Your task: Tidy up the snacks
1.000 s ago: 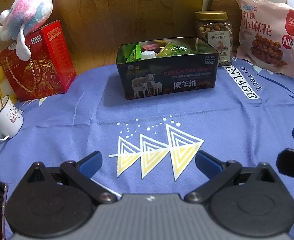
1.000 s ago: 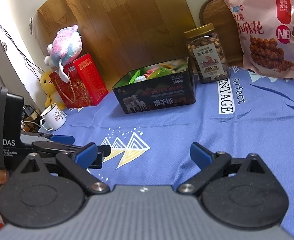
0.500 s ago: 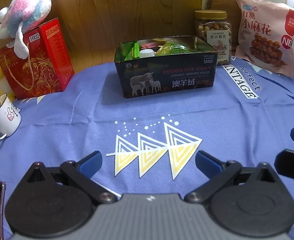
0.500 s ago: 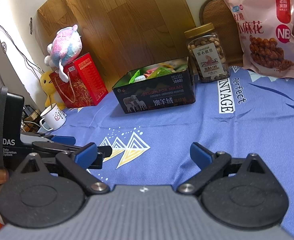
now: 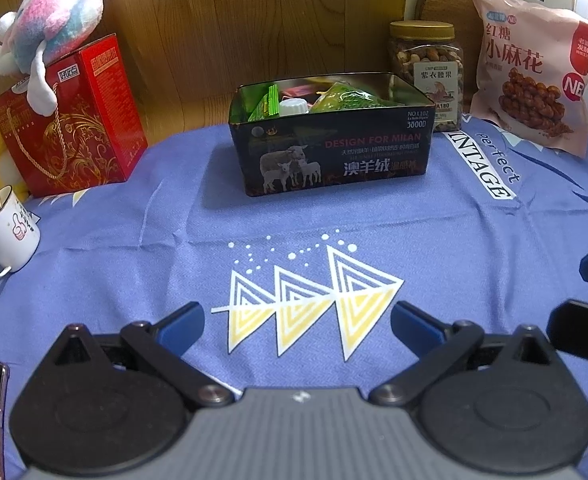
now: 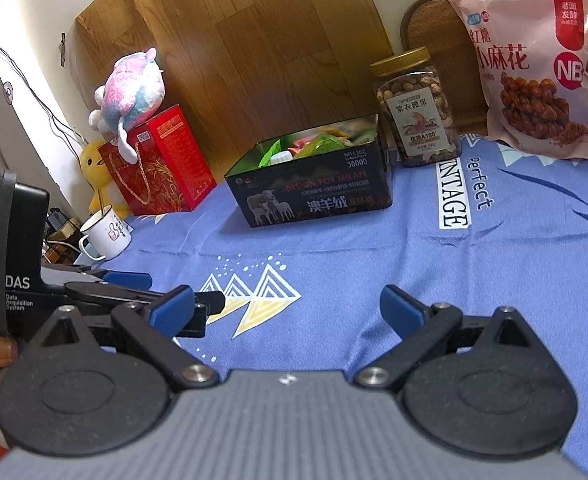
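Note:
A black tin box point(image 5: 333, 152) with sheep printed on it stands on the blue cloth and holds several snack packets point(image 5: 345, 96); it also shows in the right wrist view point(image 6: 313, 196). A jar of nuts point(image 5: 427, 68) and a pink snack bag point(image 5: 533, 72) stand behind it to the right. My left gripper point(image 5: 297, 320) is open and empty, well in front of the box. My right gripper point(image 6: 288, 312) is open and empty, low over the cloth to the right of the left one.
A red gift box point(image 5: 74, 120) with a plush toy point(image 5: 54, 20) on top stands at the left, with a white mug point(image 5: 6, 232) in front of it. A wooden board point(image 5: 234, 20) leans behind. The blue cloth point(image 5: 174, 240) covers the table.
The left gripper view has shifted slightly, with the box a little higher in frame. The right gripper has hardly moved. Both stay open.

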`<state>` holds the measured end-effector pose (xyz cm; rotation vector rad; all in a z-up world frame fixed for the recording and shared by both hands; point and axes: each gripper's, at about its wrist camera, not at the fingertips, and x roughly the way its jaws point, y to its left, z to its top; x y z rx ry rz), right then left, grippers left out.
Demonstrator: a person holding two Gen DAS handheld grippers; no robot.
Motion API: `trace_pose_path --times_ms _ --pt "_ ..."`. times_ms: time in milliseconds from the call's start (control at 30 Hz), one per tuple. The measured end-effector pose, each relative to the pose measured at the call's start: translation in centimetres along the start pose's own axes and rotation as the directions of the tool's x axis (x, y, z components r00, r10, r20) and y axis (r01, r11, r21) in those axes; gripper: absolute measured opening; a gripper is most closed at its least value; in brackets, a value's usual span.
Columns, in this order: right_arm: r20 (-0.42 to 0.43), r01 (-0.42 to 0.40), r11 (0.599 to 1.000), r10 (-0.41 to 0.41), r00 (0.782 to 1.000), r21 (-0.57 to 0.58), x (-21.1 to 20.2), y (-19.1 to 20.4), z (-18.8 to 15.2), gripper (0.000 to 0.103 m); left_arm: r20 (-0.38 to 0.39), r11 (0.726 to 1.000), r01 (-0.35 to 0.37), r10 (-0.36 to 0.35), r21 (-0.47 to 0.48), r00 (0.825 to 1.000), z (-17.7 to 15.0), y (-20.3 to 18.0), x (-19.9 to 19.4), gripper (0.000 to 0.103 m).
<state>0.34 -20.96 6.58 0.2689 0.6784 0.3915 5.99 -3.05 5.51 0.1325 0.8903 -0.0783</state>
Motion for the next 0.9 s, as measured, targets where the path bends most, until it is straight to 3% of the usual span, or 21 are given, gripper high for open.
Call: trace_pose_path --times_ms 667,900 --pt "-0.002 0.009 1.000 -0.009 1.000 -0.014 0.21 0.40 0.20 0.101 0.019 1.000 0.001 -0.001 -0.007 1.000 0.22 0.57 -0.15 0.103" --pt "0.003 0.008 1.000 -0.008 1.000 -0.017 0.22 0.65 0.19 0.101 0.070 1.000 0.005 -0.005 0.005 0.998 0.31 0.75 -0.74 0.103"
